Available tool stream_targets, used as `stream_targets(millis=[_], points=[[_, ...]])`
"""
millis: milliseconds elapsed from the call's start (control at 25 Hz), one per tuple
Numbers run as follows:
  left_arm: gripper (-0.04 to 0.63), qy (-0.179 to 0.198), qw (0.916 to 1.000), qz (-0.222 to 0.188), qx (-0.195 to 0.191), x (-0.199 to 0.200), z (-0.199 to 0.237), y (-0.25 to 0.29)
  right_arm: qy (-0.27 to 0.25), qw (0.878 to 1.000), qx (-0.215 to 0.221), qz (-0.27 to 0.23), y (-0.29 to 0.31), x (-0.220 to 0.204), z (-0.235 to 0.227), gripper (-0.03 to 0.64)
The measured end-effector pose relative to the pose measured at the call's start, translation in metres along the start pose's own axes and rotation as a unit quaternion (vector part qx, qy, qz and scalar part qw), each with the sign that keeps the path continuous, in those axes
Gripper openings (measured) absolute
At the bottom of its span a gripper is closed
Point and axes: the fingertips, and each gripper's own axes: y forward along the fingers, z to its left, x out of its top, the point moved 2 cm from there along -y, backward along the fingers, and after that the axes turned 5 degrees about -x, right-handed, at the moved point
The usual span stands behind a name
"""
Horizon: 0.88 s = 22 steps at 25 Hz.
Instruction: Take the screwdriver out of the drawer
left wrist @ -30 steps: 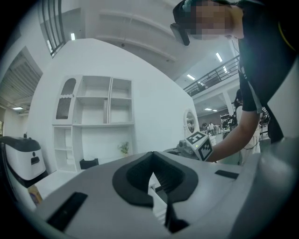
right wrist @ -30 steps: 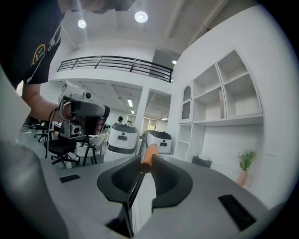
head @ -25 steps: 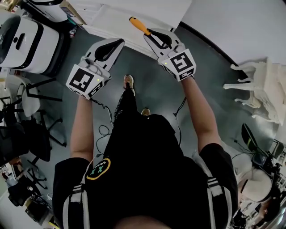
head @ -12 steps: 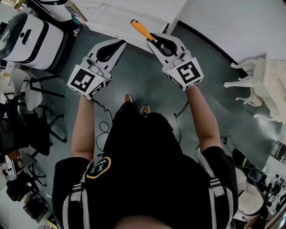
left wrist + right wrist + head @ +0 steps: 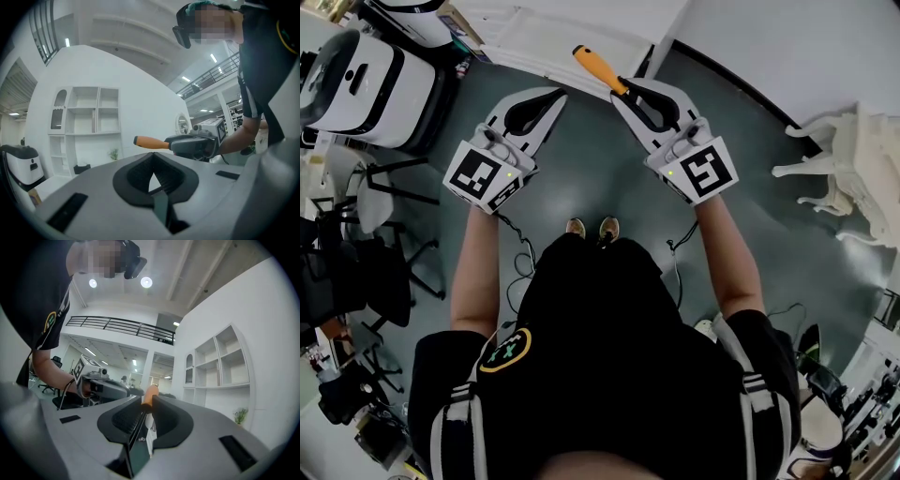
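The white cabinet [image 5: 534, 42] is seen at the head view's top; no drawer can be made out. The left tongs [image 5: 555, 95] are pressed together, empty. The right tongs [image 5: 622, 87] are clamped on the screwdriver [image 5: 598, 66], which is held clear above the floor, so removal is judged done. Its shaft inside the grip is shown only by the right gripper view.

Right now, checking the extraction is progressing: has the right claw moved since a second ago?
Yes. The right claw, shut on the screwdriver, has drawn back from the white cabinet, toward the person.
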Motion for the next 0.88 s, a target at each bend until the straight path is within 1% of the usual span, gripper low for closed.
stream_targets(millis=[160,360,640,880], points=[[0.017,0.002,1.0000,-0.003,-0.006,0.003,0.000,-0.005,-0.006,1.000,-0.006,-0.004,0.001,0.007,0.007,0.095],[0.017,0.005,0.9999,-0.006,-0.014,0.002,-0.001,-0.012,-0.010,1.000,-0.009,0.001,0.004,0.006,0.016,0.095],[0.017,0.004,0.9999,-0.010,-0.013,0.002,0.005,-0.021,-0.017,1.000,-0.008,0.003,0.013,0.007,0.023,0.095],[0.017,0.005,0.9999,-0.011,-0.011,0.001,0.012,-0.027,-0.005,1.000,-0.008,-0.010,0.023,0.015,0.028,0.095]])
